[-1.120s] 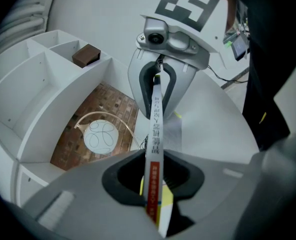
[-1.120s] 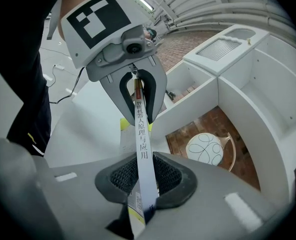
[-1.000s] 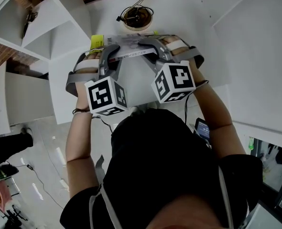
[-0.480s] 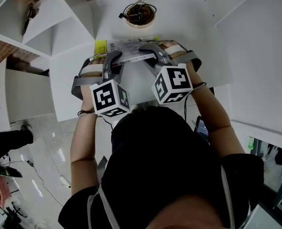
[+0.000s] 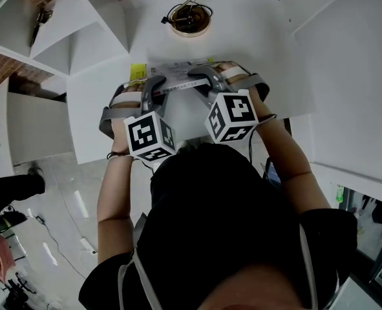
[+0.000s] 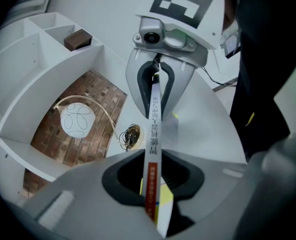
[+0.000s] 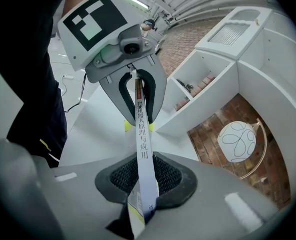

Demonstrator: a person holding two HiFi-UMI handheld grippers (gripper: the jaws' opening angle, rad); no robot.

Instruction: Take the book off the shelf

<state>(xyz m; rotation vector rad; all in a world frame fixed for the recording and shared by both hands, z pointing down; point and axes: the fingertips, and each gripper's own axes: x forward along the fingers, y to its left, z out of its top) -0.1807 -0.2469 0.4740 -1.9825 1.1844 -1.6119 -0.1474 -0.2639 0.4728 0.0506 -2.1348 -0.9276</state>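
Note:
A thin book (image 5: 178,72) with a white printed spine and a yellow cover corner hangs level over the white tabletop (image 5: 242,37), held at both ends. My left gripper (image 5: 154,84) is shut on its left end and my right gripper (image 5: 201,77) on its right end. In the left gripper view the spine (image 6: 154,134) runs from my left gripper (image 6: 155,191) up to the right gripper (image 6: 158,81) facing it. In the right gripper view the spine (image 7: 141,144) leaves my right gripper (image 7: 143,196) and ends in the left gripper (image 7: 136,91).
A white shelf unit (image 5: 48,18) stands to the left, with a small brown box (image 6: 77,39) in one compartment. A lamp with a white globe (image 6: 76,119) and a round base (image 5: 189,19) stands at the table's far side before a brick wall.
Both grippers and the book between them have sunk a little toward the tabletop and come slightly nearer the person. The grip on each end looks unchanged.

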